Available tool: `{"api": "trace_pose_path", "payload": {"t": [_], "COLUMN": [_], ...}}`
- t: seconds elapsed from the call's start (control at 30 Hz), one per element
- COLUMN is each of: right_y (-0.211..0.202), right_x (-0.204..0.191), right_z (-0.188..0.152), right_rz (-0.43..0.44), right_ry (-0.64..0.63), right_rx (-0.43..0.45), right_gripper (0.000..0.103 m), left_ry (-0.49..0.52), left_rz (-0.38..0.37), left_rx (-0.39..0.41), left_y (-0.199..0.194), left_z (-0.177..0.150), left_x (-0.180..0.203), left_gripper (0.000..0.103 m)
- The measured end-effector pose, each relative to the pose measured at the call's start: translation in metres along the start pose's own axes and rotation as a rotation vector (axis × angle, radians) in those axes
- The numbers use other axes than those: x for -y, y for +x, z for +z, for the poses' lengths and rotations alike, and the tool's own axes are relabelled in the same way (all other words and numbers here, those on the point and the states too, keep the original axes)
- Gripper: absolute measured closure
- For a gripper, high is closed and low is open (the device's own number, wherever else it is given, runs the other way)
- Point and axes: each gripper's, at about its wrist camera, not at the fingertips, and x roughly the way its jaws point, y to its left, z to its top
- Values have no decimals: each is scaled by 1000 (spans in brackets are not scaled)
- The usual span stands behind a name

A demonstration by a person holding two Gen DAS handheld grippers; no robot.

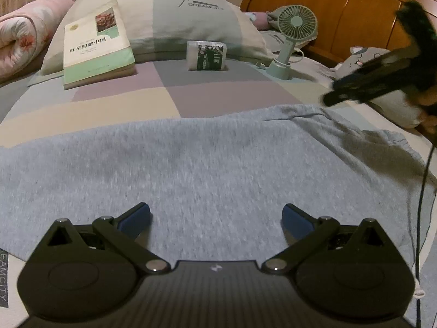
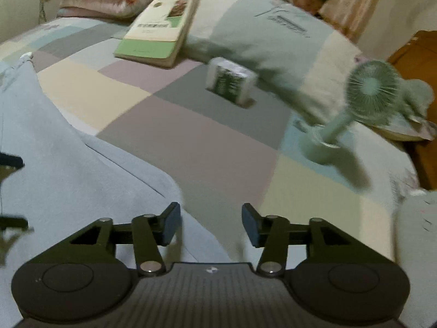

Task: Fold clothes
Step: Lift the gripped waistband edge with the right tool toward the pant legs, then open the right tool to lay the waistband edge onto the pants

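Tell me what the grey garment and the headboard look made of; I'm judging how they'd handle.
Grey garment: looks like soft knit jersey or fleece, matte, with a heathered fleck and limp folds at its edge. Headboard: appears to be wood or wood veneer, orange-brown with a smooth glossy sheen and panel seams; which one cannot be told.

Open bedsheet [image 2: 191,142] between garment [image 1: 191,164] and pillow [image 1: 191,19]. Book [image 1: 95,43], packet [image 1: 206,56] and fan [image 1: 289,41] line the pillow edge; plush [image 1: 363,63] at right.
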Motion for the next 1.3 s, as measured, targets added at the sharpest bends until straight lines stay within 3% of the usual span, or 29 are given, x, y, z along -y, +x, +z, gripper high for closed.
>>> {"api": "trace_pose_path", "payload": {"t": [0.17,0.3,0.5,0.57,0.67,0.73,0.87,1.0,1.2,1.3], "right_y": [-16,-5,13,10,2,0,3,11,-34,-58], "right_x": [29,44,60,60,46,42,49,66,68,66], "right_z": [-37,-62,-78,-82,-85,-83,-78,-80,-92,-108], "right_rz": [-36,-31,46,87,59,15,-111,-186,-195,-134], "right_ry": [24,39,126,140,81,66,102,205,298,423], "right_rx": [-58,-102,-118,-117,-102,-96,-95,-119,-56,-44], "right_gripper": [44,44,46,63,77,88,99,98,77,67], "left_ry": [9,13,11,15,15,13,7,4,-5,-4], "left_rz": [2,3,1,5,4,2,-4,0,-5,-10], "left_rx": [-3,-8,-9,-10,-7,-5,2,0,9,14], "left_y": [1,2,2,3,2,2,1,2,-1,-2], "left_z": [-1,-1,-2,-2,-2,-2,-1,-1,0,0], "left_x": [1,1,1,2,3,3,2,1,-1,0], "left_gripper": [1,1,1,1,1,1,1,1,1,1]}}
